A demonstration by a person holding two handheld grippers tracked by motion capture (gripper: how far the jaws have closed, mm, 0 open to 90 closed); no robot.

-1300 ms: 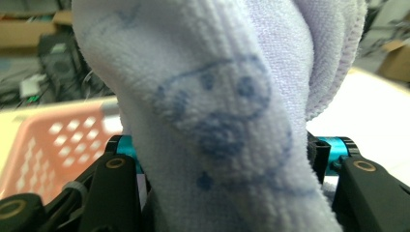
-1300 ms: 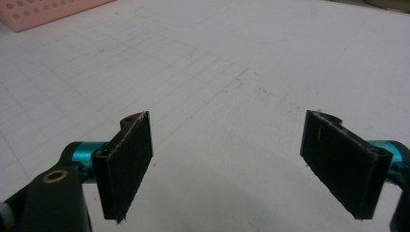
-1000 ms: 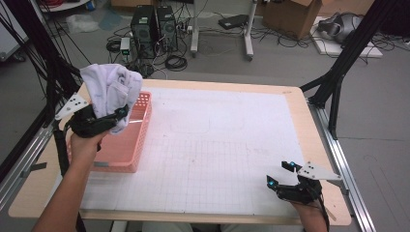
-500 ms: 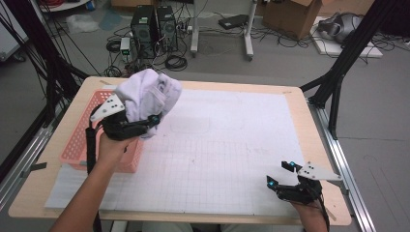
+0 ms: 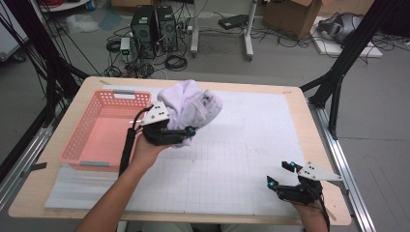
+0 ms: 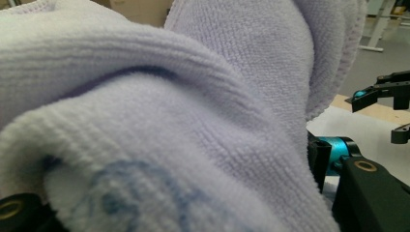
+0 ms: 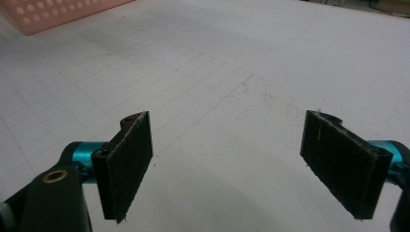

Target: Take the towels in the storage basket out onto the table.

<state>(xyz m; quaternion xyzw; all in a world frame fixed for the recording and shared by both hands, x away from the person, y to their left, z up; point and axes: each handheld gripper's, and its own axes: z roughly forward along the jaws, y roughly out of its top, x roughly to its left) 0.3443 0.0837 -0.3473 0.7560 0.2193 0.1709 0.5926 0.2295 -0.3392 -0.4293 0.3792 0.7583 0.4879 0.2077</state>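
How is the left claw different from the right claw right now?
The left claw is shut on a bunched pale purple towel, while the right claw is open with nothing between its pads. The left claw is held up beside the pink basket, near the middle of the white mat; the right claw sits low at the mat's near right corner. Both are black with blue parts and carry a grey plate on top.

A wooden worktop (image 5: 314, 145) carries a white gridded mat (image 5: 241, 159). Beyond it lies grey floor (image 5: 290, 63) strewn with black cables (image 5: 176, 62). Two computer towers (image 5: 153, 26) stand at the far left, a cardboard box (image 5: 290, 14) at the far right. Black frame struts (image 5: 345, 58) slant down at the right, more at the left.
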